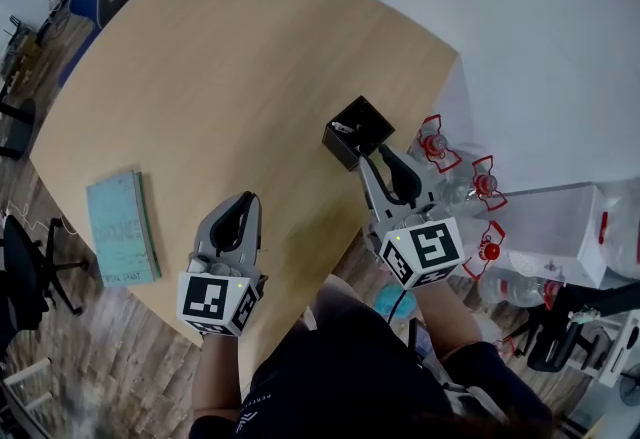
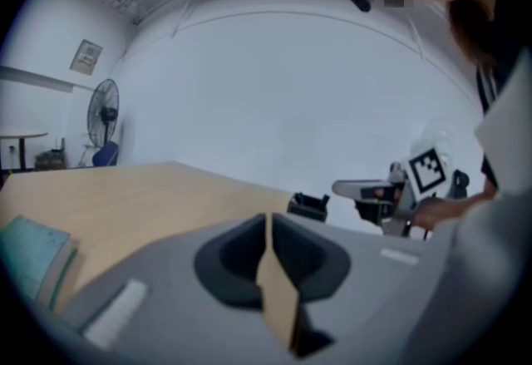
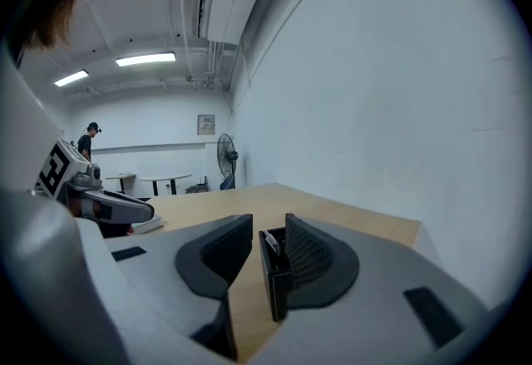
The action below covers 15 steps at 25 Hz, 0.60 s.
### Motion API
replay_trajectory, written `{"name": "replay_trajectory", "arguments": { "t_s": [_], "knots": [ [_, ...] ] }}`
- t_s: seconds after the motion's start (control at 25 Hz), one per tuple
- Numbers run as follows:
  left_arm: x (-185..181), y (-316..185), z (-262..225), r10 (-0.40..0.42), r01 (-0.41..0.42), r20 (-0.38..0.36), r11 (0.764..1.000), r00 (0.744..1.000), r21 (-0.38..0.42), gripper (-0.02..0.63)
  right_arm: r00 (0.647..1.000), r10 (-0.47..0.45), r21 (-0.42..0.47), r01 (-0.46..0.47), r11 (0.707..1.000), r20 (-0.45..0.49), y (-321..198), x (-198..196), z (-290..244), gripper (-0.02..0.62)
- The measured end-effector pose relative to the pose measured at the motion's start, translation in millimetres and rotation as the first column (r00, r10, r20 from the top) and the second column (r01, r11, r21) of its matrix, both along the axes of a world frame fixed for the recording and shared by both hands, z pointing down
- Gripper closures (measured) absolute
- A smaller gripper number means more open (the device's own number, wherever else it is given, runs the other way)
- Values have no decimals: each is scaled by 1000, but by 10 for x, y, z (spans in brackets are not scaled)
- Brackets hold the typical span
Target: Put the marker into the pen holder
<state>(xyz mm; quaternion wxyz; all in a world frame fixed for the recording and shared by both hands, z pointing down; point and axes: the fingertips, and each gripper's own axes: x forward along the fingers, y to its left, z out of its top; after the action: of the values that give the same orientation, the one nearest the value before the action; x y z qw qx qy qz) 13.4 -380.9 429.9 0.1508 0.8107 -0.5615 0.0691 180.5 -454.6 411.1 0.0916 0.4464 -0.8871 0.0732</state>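
Observation:
A black square pen holder [image 1: 358, 130] stands near the right edge of the wooden table [image 1: 230, 77]. A marker's pale end [image 3: 269, 240] shows inside it, leaning against a wall. My right gripper [image 1: 379, 157] hovers just in front of the holder, open, with nothing between its jaws. In the right gripper view the holder [image 3: 274, 280] shows through the gap of the right gripper [image 3: 266, 226]. My left gripper [image 1: 243, 200] rests low over the table's near side, shut and empty. In the left gripper view the left gripper [image 2: 268, 218] has its jaws pressed together, and the holder [image 2: 308, 205] stands further off.
A teal book [image 1: 122, 229] lies at the table's left near edge. Bottles with red caps [image 1: 482, 185] and a clear plastic box [image 1: 560, 232] sit on the floor right of the table. A black office chair [image 1: 25, 267] stands at the left.

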Motion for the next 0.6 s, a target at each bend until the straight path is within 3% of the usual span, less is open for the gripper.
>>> {"name": "replay_trajectory", "arguments": {
  "t_s": [0.6],
  "knots": [
    [-269, 461, -389, -18, 17, 9, 996, 1000, 90, 583, 999, 46, 88, -48, 995, 21, 444, -75, -431, 563]
  ]
}}
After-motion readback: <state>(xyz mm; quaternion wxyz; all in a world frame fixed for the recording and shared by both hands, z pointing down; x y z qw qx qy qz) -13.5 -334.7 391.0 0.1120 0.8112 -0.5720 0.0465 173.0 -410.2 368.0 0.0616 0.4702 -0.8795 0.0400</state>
